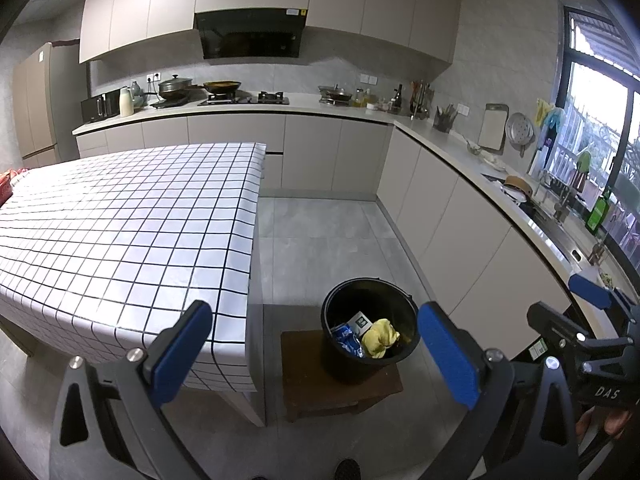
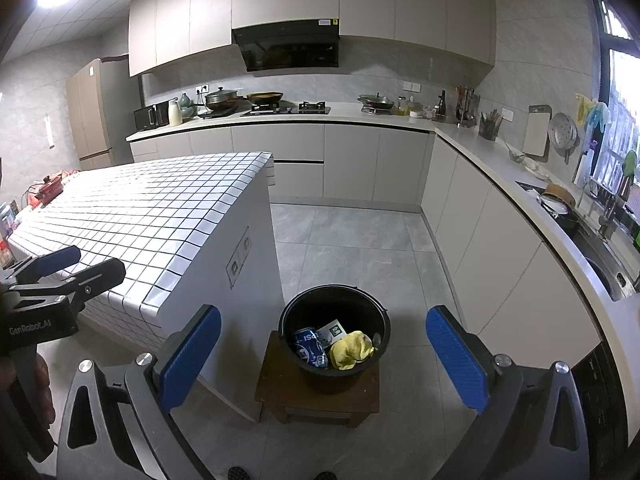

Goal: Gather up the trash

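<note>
Both grippers are empty and spread wide right now, nothing between the blue pads on either one. The left gripper (image 1: 314, 354) and the right gripper (image 2: 324, 354) are both held up in the air, pointing down and forward at the bucket (image 1: 370, 324).

The trash is already sitting in that black bucket, which stands on a small brown stool (image 2: 320, 396) just off the near right corner of the table (image 1: 120, 220). Inside I can make out a crushed blue can (image 2: 310, 348) on the left, a yellow rag (image 2: 352, 350) on the right, touching it, and a small white-and-dark packet (image 2: 334, 330) tucked behind them against the far wall.

The part of the checkered tabletop I can see looks bare. There's some red stuff at its far left end, too small to tell what it is.

Relation that matters: the bucket is straight ahead and below both grippers, roughly centred between the right one's fingers, and a bit right of centre for the left one. So the right gripper looks slightly better lined up, though neither is close. The bucket is round, so no long axis to worry about, just the rim and its thin handle.

My guess is the collecting is basically done, unless that red stuff counts.
</note>
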Available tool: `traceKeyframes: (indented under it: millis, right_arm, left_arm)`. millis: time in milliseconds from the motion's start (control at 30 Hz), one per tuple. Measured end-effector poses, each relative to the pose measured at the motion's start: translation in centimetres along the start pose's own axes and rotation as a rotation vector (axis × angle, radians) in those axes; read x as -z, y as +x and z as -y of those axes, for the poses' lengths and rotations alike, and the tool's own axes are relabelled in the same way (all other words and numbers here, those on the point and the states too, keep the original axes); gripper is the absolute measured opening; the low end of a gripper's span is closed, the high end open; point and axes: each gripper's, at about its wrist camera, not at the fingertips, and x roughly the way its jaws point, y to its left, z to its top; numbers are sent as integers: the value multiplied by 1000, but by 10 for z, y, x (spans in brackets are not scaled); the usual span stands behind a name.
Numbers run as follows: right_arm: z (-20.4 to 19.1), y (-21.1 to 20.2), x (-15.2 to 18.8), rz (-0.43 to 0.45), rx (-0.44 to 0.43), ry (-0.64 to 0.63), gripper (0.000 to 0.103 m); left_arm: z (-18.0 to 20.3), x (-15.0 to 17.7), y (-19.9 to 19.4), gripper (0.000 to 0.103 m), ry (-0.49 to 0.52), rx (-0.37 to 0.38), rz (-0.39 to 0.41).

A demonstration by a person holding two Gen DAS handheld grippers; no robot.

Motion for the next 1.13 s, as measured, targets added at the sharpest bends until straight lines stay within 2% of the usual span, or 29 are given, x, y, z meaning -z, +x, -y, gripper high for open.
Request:
traceKeyframes:
  millis: [567, 967, 1133]
  right_arm:
    - [0, 0, -2, 0, -7, -4, 103]
    - [6, 3, -2, -4, -9, 2, 103]
    - [8, 4, -1, -3, -14, 4, 103]
  left_arm:
    - [4, 1, -1, 103, 25, -4, 13]
    - [8, 1, 2, 103, 64, 66, 11]
    - [4, 0, 4, 103, 38, 70, 0]
